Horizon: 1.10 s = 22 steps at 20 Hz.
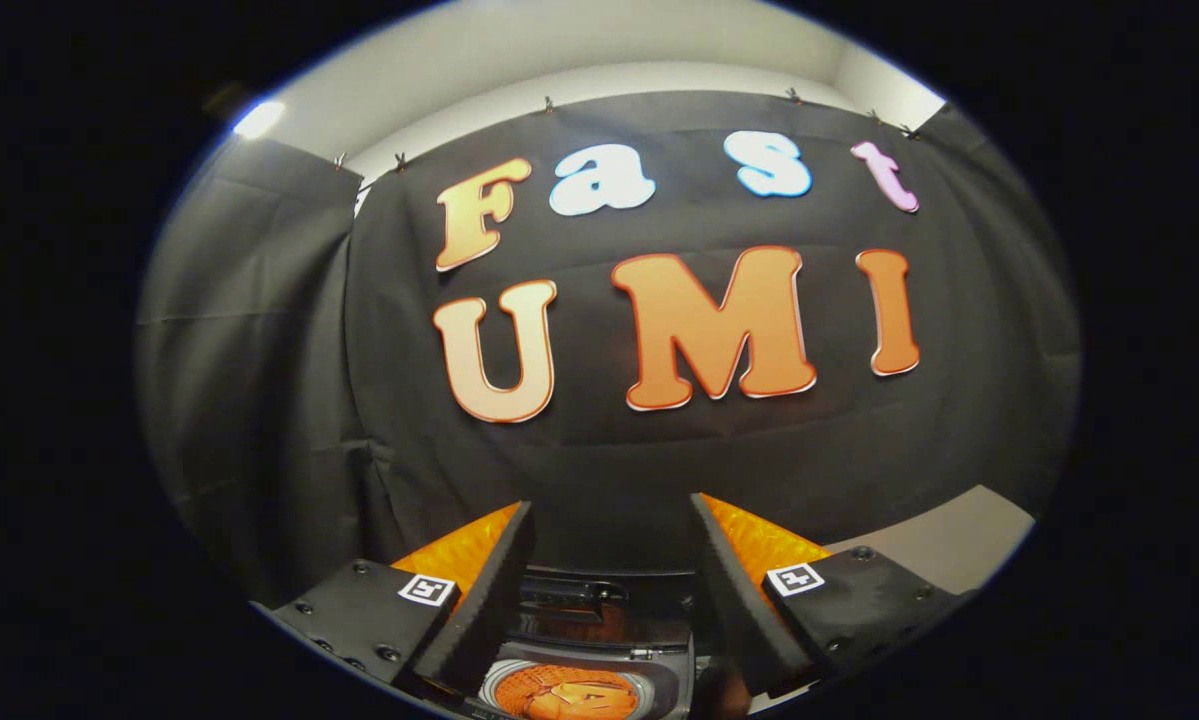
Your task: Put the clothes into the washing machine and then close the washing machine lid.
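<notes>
My gripper (611, 512) is open, its two fingers spread wide with nothing between them, and it points at the booth's black cloth wall. Low down between the fingers lies the top of the washing machine (599, 625), dark, with its lid open. Its round drum opening (564, 692) shows an orange garment (569, 695) lying inside. The rest of the machine is hidden below the fingers.
The black cloth wall (659, 470) hangs straight ahead, close beyond the machine. A pale table or floor surface (959, 540) lies to the right of the right finger. A bright lamp (257, 118) glows high up on the left.
</notes>
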Motion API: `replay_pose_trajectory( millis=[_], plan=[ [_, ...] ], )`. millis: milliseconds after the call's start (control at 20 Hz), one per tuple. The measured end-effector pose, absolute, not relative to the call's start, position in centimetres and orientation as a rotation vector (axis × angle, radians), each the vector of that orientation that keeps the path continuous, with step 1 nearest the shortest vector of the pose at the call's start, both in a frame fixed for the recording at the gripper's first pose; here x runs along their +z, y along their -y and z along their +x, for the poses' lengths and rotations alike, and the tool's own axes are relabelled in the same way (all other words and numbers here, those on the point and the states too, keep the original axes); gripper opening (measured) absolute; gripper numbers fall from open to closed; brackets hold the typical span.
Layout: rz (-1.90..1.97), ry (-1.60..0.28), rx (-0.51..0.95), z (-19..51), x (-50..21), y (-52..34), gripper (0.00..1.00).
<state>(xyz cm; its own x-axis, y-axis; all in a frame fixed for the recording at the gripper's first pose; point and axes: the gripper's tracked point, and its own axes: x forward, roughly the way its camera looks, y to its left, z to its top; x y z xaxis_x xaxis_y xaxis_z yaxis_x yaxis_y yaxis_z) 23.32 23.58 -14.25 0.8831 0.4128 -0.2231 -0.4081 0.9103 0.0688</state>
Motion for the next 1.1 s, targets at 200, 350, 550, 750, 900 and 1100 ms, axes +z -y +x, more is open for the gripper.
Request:
replay_pose_trajectory(
  millis=[200,350,550,750,900,1100],
  plan=[
    [-0.006,-0.375,0.386,29.8,-21.4,-27.2,0.98],
    [-0.02,-0.464,0.368,32.7,-26.1,-29.1,0.98],
    [-0.032,-0.546,0.347,34.4,-30.9,-29.8,0.98],
    [-0.053,-0.56,0.324,35.8,-32.9,-29.6,0.98],
    [-0.072,-0.586,0.36,35.3,-33.5,-29.5,0.97],
    [-0.049,-0.535,0.356,33.8,-32.8,-28.8,0.98]
  ],
)
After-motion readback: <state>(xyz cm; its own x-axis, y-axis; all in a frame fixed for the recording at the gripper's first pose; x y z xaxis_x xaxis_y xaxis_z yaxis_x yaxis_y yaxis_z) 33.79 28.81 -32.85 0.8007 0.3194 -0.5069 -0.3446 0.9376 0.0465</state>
